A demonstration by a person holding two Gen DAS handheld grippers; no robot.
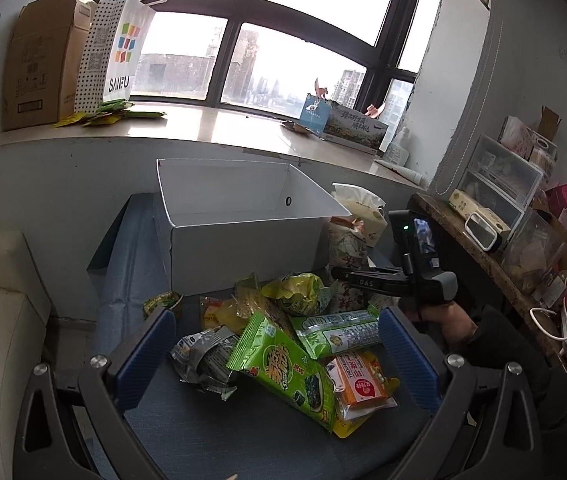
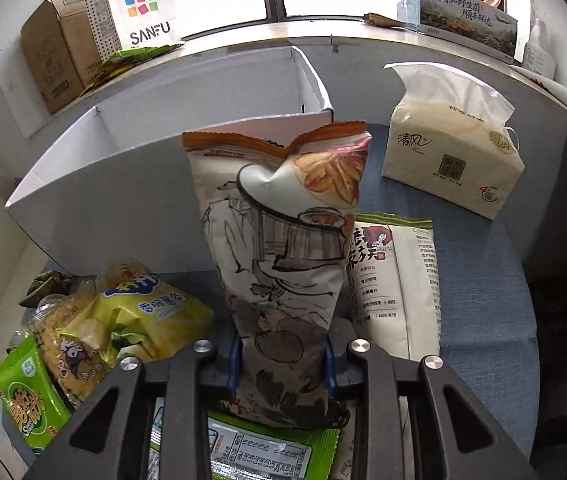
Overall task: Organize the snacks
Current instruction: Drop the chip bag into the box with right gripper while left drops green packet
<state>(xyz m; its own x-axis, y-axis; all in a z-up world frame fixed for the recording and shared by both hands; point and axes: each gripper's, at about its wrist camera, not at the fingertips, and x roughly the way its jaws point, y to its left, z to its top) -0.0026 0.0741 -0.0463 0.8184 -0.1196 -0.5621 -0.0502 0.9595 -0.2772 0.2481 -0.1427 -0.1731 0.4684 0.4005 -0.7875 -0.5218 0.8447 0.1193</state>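
Observation:
My right gripper [image 2: 282,364] is shut on the lower part of a tall white snack bag with ink drawings and an orange top [image 2: 279,240]. The bag stands upright in front of the open white box [image 2: 123,200]. In the left wrist view, a hand holds that gripper [image 1: 367,280] to the right of the box [image 1: 243,248]. My left gripper [image 1: 277,336] is open above a pile of snacks: a green seaweed pack [image 1: 287,372], an orange pack [image 1: 363,384], a silver pack [image 1: 203,356] and a yellow-green bag [image 1: 299,292]. No snack shows inside the box.
A tissue pack [image 2: 451,160] and a flat white bag with a green top [image 2: 395,280] lie to the right on the blue surface. A cardboard box [image 1: 43,64] and a paper bag [image 1: 119,48] stand on the window sill. A cluttered side shelf [image 1: 503,216] stands at the right.

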